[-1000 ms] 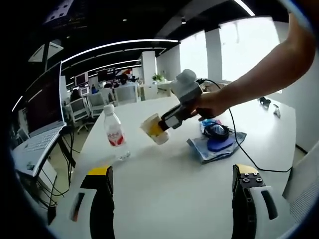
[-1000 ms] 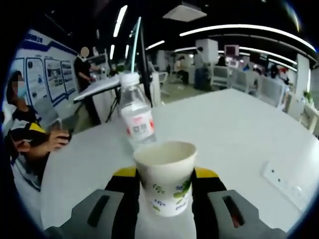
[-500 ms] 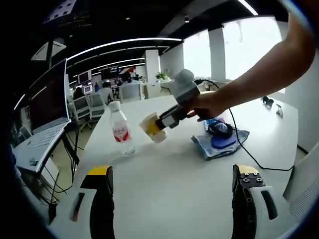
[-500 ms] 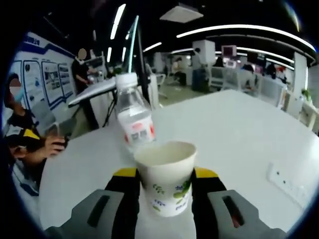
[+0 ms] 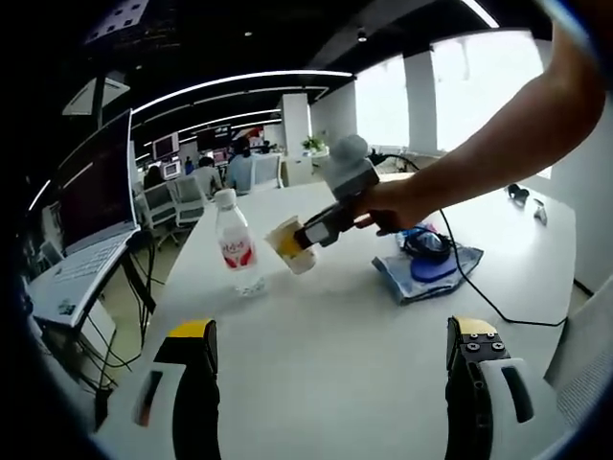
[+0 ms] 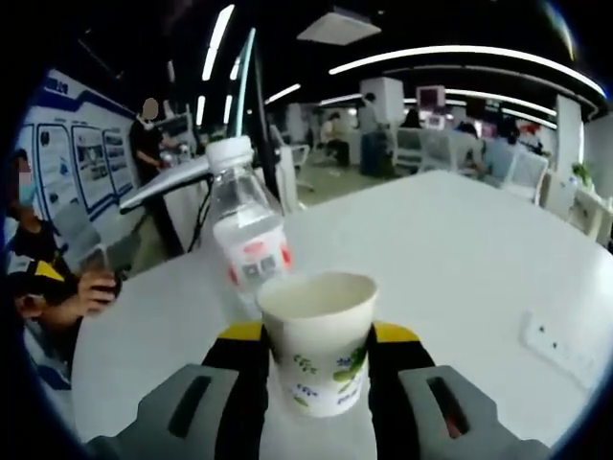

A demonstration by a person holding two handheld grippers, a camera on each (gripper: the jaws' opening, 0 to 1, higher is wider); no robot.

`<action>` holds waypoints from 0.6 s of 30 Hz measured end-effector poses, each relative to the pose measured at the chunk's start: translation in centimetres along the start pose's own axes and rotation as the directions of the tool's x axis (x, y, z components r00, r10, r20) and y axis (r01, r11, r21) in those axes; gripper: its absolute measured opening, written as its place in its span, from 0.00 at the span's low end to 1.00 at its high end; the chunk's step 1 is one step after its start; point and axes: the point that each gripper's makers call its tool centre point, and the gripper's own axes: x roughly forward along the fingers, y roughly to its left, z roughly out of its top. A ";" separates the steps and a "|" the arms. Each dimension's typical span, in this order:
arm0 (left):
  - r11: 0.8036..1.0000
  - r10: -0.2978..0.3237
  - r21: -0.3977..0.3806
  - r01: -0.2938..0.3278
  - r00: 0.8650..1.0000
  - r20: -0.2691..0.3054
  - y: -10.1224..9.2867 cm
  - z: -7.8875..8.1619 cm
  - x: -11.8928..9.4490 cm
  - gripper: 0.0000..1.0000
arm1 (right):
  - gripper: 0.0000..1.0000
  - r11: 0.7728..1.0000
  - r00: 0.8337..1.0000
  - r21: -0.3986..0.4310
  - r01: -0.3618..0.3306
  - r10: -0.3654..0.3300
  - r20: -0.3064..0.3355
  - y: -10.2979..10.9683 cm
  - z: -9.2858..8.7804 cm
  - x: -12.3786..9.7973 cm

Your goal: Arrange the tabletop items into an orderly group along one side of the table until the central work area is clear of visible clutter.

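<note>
Near the far left edge of the white tabletop (image 5: pixel 335 345) stands a clear plastic water bottle with a white cap and red label (image 5: pixel 235 255), upright. Just to its right the right gripper (image 5: pixel 305 237) carries a white paper cup with green leaf print (image 6: pixel 316 337), pinched between its yellow-padded jaws and held above the table just beside the bottle; in the right gripper view the cup sits mouth-up between the jaws, with the bottle directly behind it. Further right, toward the far right side of the tabletop, a crumpled blue cloth (image 5: pixel 428 275) lies with black headphones (image 5: pixel 424 247) resting on it, their black cable trailing across the table. The left gripper (image 5: pixel 335 388) hangs over the near tabletop, jaws spread wide with nothing between them.

The step in hand looks like placing the cup next to the bottle. The next move calls for lowering it upright, close beside the bottle without knocking it, then releasing.
</note>
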 end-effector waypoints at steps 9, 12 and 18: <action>1.000 0.012 -0.007 -0.012 1.000 -0.007 0.4 -0.4 -0.1 1.00 | 0.36 0.999 0.999 0.025 0.026 -0.027 0.017 -0.3 0.2 0.8; 1.000 0.010 -0.007 -0.010 1.000 -0.008 0.4 -0.4 -0.1 1.00 | 0.36 0.999 0.999 0.035 0.024 -0.025 0.022 0.0 0.3 1.1; 1.000 0.018 -0.005 -0.018 1.000 -0.009 0.6 -0.4 -0.2 1.00 | 0.37 0.998 0.998 0.050 0.043 -0.045 0.032 -0.1 0.5 1.4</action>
